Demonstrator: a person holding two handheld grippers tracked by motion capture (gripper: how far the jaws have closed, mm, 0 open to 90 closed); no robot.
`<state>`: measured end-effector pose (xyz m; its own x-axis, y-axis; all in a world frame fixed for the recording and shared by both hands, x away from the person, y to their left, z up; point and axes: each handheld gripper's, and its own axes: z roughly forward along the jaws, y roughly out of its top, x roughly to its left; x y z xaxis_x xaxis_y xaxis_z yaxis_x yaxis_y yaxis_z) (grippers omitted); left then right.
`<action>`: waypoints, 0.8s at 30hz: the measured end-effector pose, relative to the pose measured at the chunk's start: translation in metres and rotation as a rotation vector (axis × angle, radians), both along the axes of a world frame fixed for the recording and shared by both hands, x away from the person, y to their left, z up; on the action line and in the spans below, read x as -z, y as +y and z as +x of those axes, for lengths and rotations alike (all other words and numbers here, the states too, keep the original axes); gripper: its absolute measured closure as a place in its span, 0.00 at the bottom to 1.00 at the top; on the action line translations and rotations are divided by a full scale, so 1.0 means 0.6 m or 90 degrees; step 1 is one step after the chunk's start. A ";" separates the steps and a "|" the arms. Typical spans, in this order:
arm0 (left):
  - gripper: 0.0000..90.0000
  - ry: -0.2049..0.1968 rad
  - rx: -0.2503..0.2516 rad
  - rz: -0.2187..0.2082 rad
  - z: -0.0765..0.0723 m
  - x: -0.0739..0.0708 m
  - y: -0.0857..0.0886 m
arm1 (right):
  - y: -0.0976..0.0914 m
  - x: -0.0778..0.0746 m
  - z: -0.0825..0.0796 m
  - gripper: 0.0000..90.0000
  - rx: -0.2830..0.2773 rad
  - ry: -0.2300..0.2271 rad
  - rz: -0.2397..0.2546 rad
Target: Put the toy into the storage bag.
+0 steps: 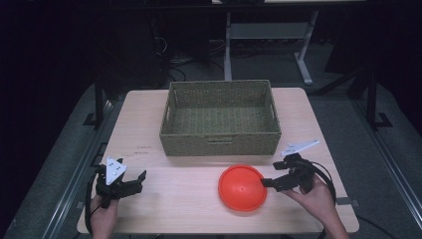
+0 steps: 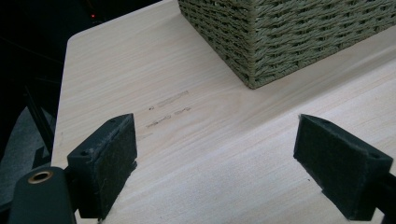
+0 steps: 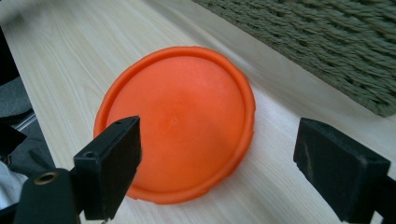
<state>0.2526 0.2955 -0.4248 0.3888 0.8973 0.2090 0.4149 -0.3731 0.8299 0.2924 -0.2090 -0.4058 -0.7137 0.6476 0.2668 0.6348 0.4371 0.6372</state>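
Orange plate (image 1: 242, 187) lay flat on table (image 1: 164, 209), just in front of woven basket (image 1: 220, 117), not touching it. Round, so no long side.

Right gripper (image 1: 276, 175) sat just right of plate, much nearer than left one. Jaws spread wide, holding nothing. Seen from right gripper view, one jaw hung over plate (image 3: 180, 122) rim; touching or not, hard to tell.

Left gripper (image 1: 135, 180) stayed well left of plate, by table's near left corner. Jaws wide too, empty, bare wood between them.

Likely next: right jaws pinch plate rim.

A light wooden table (image 1: 149, 129) carries a woven basket (image 1: 220, 139) and an orange disc (image 1: 242, 187).
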 end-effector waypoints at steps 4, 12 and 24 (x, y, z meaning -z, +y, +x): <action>0.14 0.002 0.000 0.000 0.001 0.000 0.000 | 0.013 0.007 0.007 0.16 -0.010 0.008 -0.003; 0.14 0.001 0.001 0.003 0.000 0.000 0.001 | 0.027 0.028 0.024 0.17 -0.014 0.038 -0.022; 0.14 -0.001 0.001 0.001 -0.001 0.000 0.000 | 0.032 0.068 0.034 0.27 -0.001 0.065 -0.028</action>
